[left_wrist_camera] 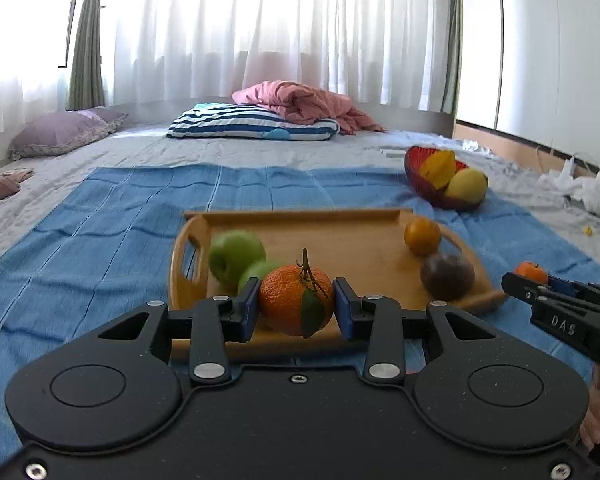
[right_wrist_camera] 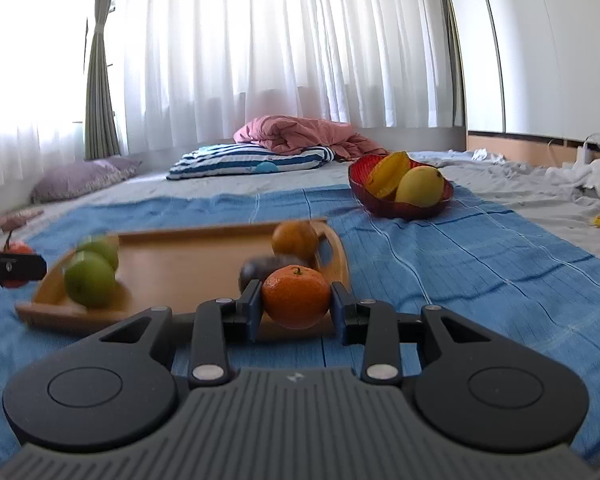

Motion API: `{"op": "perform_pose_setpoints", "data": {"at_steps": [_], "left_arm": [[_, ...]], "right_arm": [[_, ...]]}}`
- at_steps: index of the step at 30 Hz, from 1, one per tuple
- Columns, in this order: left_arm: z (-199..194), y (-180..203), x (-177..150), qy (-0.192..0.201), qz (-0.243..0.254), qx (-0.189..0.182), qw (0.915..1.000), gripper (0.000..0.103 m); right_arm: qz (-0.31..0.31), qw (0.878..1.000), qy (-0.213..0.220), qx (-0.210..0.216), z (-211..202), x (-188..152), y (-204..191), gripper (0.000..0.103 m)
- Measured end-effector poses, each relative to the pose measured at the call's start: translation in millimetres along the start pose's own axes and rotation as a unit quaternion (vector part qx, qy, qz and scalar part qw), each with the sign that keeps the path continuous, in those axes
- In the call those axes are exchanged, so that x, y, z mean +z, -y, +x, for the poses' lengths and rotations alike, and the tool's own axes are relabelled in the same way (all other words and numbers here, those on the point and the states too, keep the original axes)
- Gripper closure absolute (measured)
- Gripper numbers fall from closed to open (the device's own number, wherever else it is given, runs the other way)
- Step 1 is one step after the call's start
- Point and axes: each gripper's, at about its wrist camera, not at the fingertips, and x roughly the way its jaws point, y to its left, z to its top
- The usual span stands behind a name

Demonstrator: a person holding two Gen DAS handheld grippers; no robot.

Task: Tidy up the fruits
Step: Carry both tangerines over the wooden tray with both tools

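Observation:
My left gripper is shut on a leafy mandarin with a stem, held above the near edge of the wooden tray. My right gripper is shut on a plain mandarin near the tray's right end; it also shows in the left wrist view. On the tray lie two green apples, an orange and a dark passion fruit. A red bowl further back holds a yellow mango and a starfruit.
Everything rests on a blue cloth over a grey bed sheet. A striped pillow with a pink blanket lies at the back, a purple pillow far left, white crumpled plastic at right.

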Motion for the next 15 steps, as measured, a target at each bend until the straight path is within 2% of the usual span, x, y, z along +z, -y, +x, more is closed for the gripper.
{"op": "perform_pose_setpoints", "data": {"at_steps": [5, 9, 11, 13, 15], "left_arm": [[24, -22, 40, -0.014, -0.028, -0.017, 0.9994, 0.066], [54, -34, 70, -0.022, -0.026, -0.015, 0.9993, 0.066], [79, -40, 84, -0.051, -0.025, -0.03, 0.998, 0.066], [107, -48, 95, -0.087, -0.036, -0.047, 0.9944, 0.066], [133, -56, 101, -0.113, -0.055, -0.047, 0.991, 0.066]], "right_arm": [[0.028, 1.0, -0.007, 0.013, 24, 40, 8, 0.063], [0.033, 0.999, -0.024, 0.036, 60, 77, 10, 0.063], [0.027, 0.998, -0.037, 0.038, 81, 90, 7, 0.063], [0.018, 0.997, -0.067, 0.042, 108, 100, 5, 0.063], [0.014, 0.992, -0.112, 0.05, 140, 110, 2, 0.063]]}}
